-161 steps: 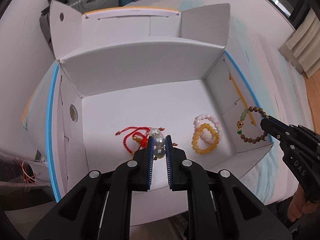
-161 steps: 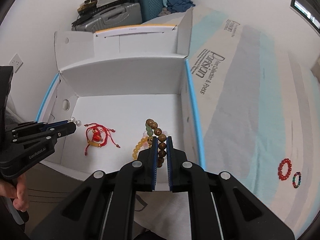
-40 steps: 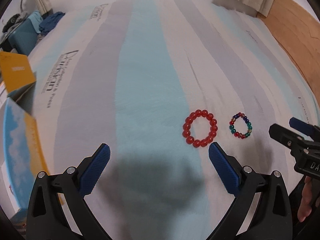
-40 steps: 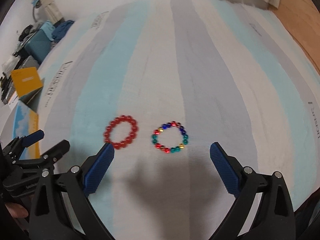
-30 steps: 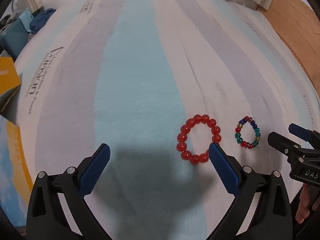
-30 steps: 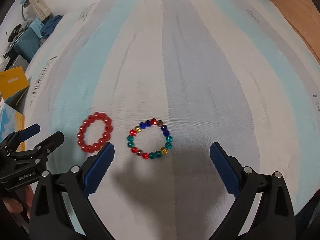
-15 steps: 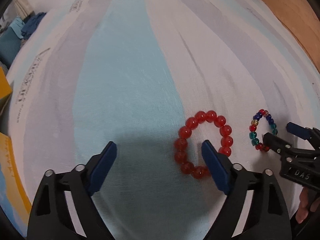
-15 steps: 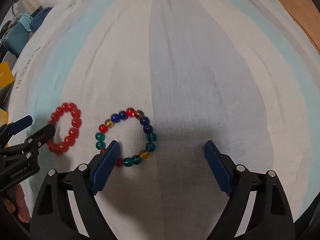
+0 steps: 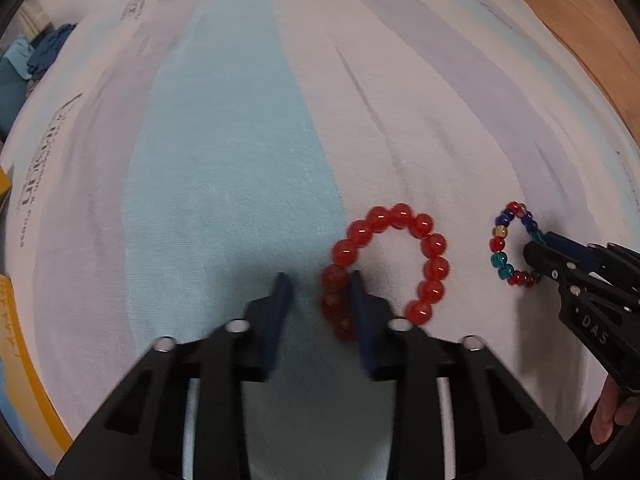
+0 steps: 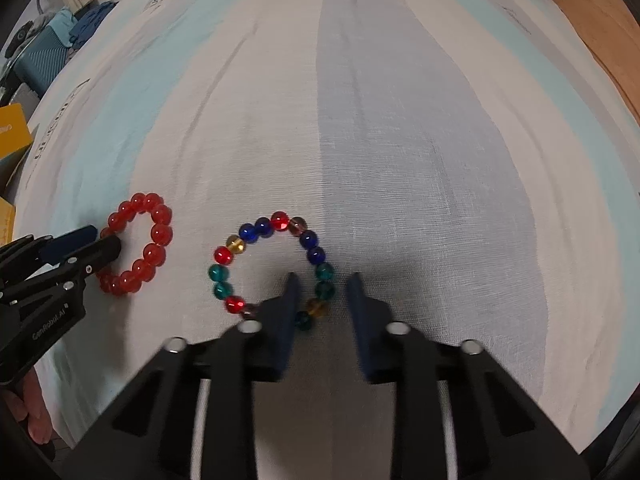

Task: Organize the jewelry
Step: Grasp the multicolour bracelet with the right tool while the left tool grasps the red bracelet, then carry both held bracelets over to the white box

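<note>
Both bracelets lie flat on the striped bed [image 9: 240, 160], so each gripper straddles one side of its loop: left gripper [image 9: 320, 292] closing on the red bracelet [image 9: 400, 216], right gripper [image 10: 320, 292] closing on the multicoloured bracelet [image 10: 256, 230], neither yet pinched.

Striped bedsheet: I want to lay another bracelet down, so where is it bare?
The striped bedsheet is bare beyond both bracelets and right of the multicoloured glass-bead bracelet. It is crowded near the red bead bracelet, where the left gripper and right gripper are closing on the beads.
</note>
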Available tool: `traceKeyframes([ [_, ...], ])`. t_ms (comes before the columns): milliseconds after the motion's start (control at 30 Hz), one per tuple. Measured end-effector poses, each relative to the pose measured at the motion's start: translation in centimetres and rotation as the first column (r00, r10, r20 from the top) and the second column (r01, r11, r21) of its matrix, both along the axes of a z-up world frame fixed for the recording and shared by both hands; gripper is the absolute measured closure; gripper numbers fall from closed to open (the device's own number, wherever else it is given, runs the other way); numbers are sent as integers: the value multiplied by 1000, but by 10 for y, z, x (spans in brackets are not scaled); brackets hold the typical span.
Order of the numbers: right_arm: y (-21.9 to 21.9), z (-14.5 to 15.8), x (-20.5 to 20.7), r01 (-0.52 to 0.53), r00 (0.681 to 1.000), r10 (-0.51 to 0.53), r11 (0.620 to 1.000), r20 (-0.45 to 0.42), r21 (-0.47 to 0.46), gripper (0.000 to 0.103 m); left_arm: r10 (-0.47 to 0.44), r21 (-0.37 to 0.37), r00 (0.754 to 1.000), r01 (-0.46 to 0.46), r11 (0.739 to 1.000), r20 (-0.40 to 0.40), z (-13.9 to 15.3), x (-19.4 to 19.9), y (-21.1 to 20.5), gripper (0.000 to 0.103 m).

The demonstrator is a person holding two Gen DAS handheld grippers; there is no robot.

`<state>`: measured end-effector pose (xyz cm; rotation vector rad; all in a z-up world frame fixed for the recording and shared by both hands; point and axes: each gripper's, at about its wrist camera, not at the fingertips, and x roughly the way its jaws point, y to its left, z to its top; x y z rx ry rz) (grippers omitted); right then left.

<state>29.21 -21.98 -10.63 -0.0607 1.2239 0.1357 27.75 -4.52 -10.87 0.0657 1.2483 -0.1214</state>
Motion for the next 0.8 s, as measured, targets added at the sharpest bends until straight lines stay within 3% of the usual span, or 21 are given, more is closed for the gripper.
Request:
traceKeyframes([
  [67,-1,3,-1,3,1000,-3,1000,2,3,94,-9,4,1000,9,1000,-1,3,-2,-2,90],
  [500,8,48,-17,-11,998,8,999,64,50,94,-10,-23,999,11,1000,39,46,-30,5,90],
  [800,35,96,-39,-58,990,48,996,135,73,94,39,-24,995,-37,999,88,91,-45,38,91],
])
